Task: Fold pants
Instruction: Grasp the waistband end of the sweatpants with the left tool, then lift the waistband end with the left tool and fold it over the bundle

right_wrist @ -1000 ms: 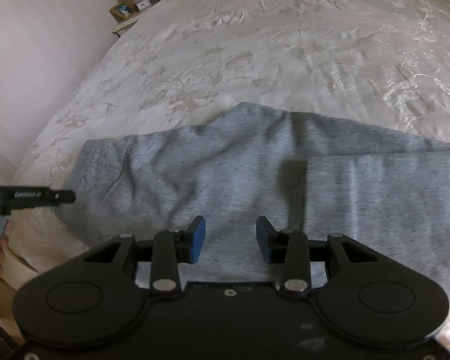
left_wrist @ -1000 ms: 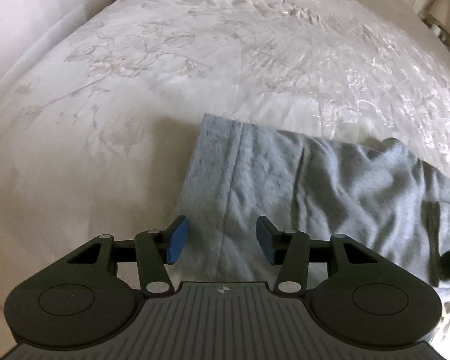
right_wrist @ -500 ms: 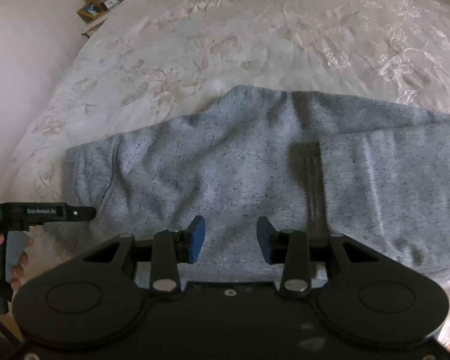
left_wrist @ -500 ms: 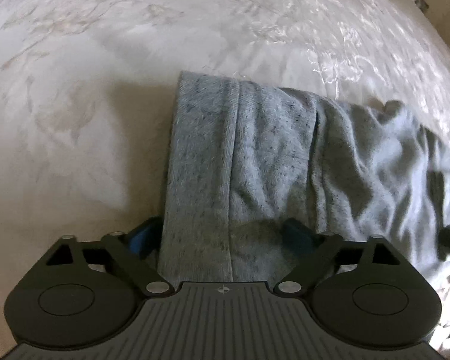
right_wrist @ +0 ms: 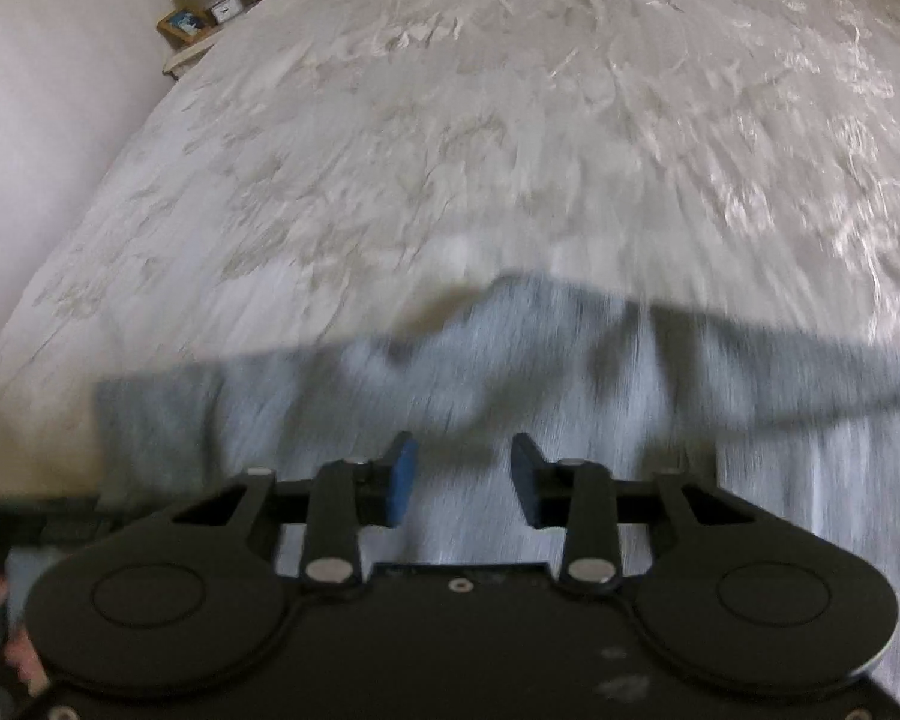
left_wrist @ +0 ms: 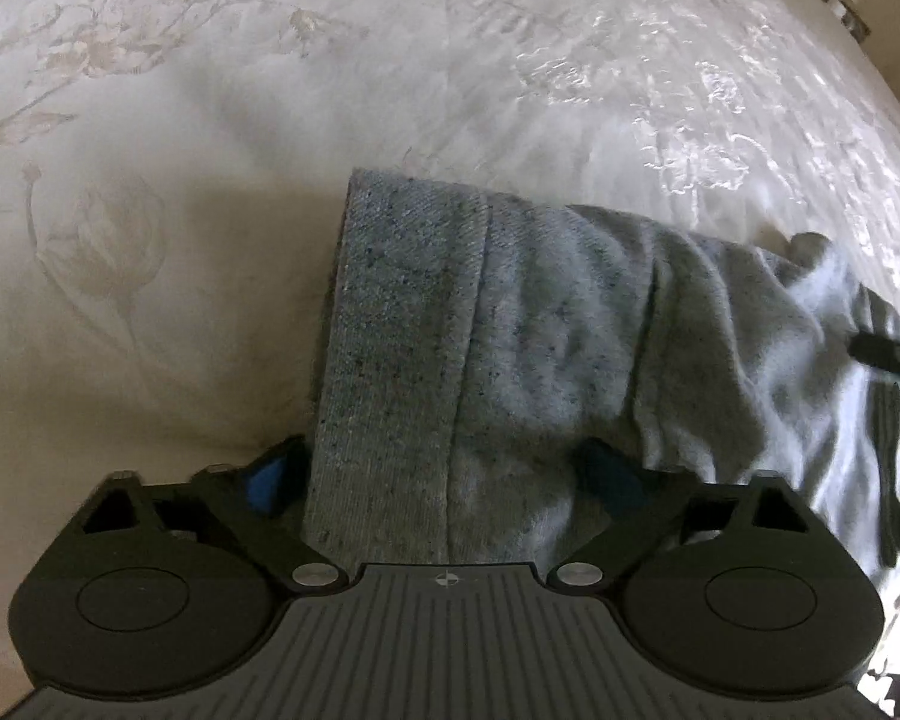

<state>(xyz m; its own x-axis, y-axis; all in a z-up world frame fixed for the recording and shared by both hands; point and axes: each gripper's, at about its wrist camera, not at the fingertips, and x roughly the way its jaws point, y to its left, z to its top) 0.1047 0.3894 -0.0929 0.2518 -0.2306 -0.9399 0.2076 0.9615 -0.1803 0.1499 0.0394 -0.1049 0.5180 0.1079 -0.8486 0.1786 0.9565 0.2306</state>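
Observation:
Grey sweatpants (left_wrist: 510, 348) lie on a white embroidered bedspread (left_wrist: 270, 90). In the left wrist view the waistband end runs between my left gripper's (left_wrist: 438, 480) wide-open jaws, with the cloth over the gripper's front; its blue pads (left_wrist: 267, 477) sit on either side of the band. In the right wrist view, which is motion-blurred, the pants (right_wrist: 510, 396) spread across the frame, and my right gripper (right_wrist: 463, 480) is open just above the cloth at its near edge. The left gripper shows at the lower left edge of that view (right_wrist: 36, 516).
A nightstand (right_wrist: 210, 18) with a lamp, a clock and a picture frame stands at the bed's far left corner. A pale wall (right_wrist: 42, 90) runs along the left side. The bedspread (right_wrist: 510, 120) stretches far beyond the pants.
My left gripper opened wide and pushed forward, so the waistband now lies between its jaws. My right gripper tilted and moved, blurring its view, and stayed open.

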